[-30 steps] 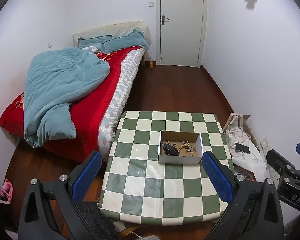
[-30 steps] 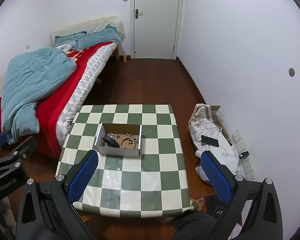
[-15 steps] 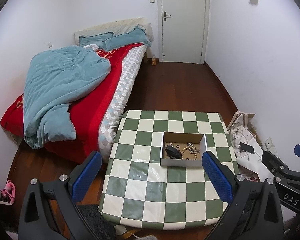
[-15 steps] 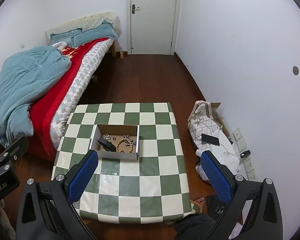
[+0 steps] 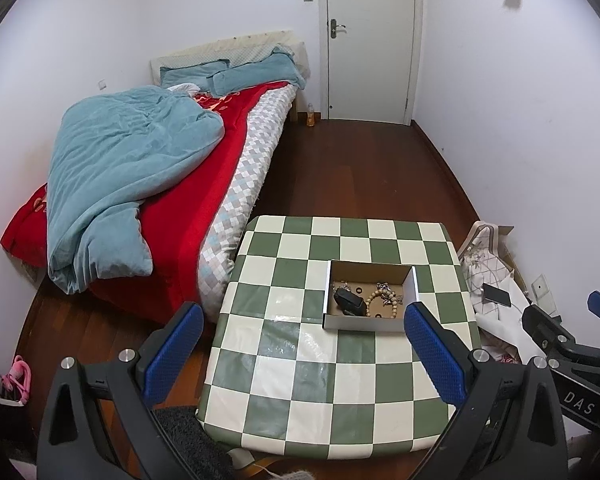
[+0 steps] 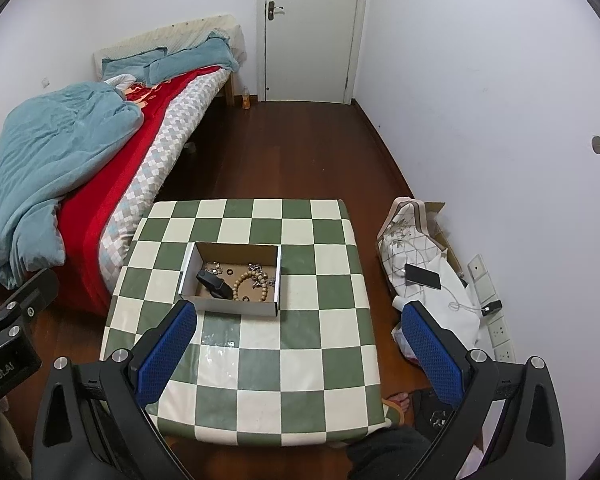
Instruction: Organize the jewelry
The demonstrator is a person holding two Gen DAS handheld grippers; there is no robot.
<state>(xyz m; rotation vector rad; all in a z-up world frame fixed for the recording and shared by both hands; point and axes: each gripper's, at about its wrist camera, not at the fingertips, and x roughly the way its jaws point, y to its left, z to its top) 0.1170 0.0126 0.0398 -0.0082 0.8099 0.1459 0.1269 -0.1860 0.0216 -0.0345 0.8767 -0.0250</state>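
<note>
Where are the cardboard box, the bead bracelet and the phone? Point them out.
cardboard box (image 6: 236, 306), right wrist view, near wall.
bead bracelet (image 6: 241, 281), right wrist view, left arc of beads.
phone (image 6: 422, 275), right wrist view, screen middle.

Place: we take this for a bedroom in a home.
Bed: we see a bed (image 5: 236, 184) along the left wall, with a red cover, a rumpled teal duvet (image 5: 124, 168) and teal pillows (image 5: 256, 70) at the headboard.
Door: we see a white door (image 5: 370, 36) with a lever handle, shut, at the far end.
Floor: we see dark wood floor (image 5: 360, 168).
Table: we see a low table (image 5: 320, 360) under a green-and-white checked cloth, just beside the bed.
Clutter: we see a bag (image 6: 408, 236) and a phone (image 6: 422, 276) on the floor by wall sockets (image 6: 498, 332).
</note>
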